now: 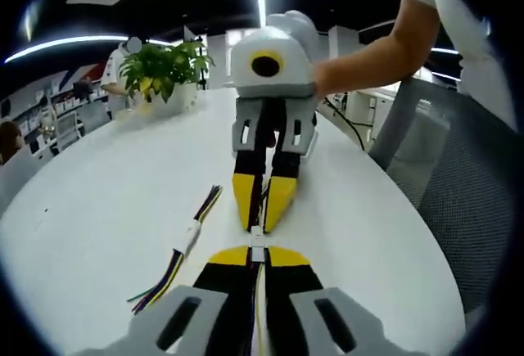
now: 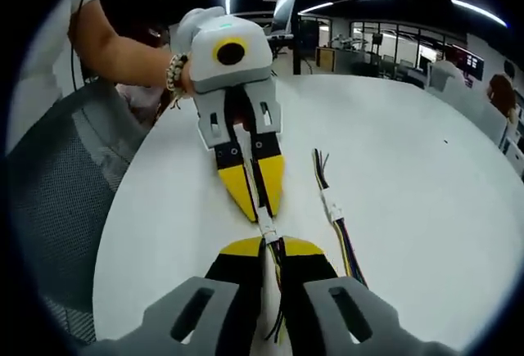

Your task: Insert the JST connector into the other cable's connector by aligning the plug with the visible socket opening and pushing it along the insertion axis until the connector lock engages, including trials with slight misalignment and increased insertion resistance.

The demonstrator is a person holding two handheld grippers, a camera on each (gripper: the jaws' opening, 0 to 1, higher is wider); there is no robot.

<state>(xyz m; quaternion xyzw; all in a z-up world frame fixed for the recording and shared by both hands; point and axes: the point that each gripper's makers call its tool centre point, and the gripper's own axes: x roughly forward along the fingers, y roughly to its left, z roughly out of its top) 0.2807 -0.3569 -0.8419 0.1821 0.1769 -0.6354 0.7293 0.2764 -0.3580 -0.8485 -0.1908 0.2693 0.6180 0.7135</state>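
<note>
Nearest, the left gripper (image 1: 257,251) and right gripper (image 2: 270,245) each had fingers closed on a cable, the white JST connector (image 1: 257,241) meeting between them above the counter (image 1: 98,200), where slight tilt risked jamming the plug.

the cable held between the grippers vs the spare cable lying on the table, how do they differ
The held cable is clamped at both ends, by the left gripper and the right gripper, which meet tip to tip; the spare cable lies loose on the white table, touched by neither.
The held cable's wires are mostly hidden between the jaws; the spare cable's coloured wires fan out freely at both ends.
Both have a small white connector mid-length.
</note>
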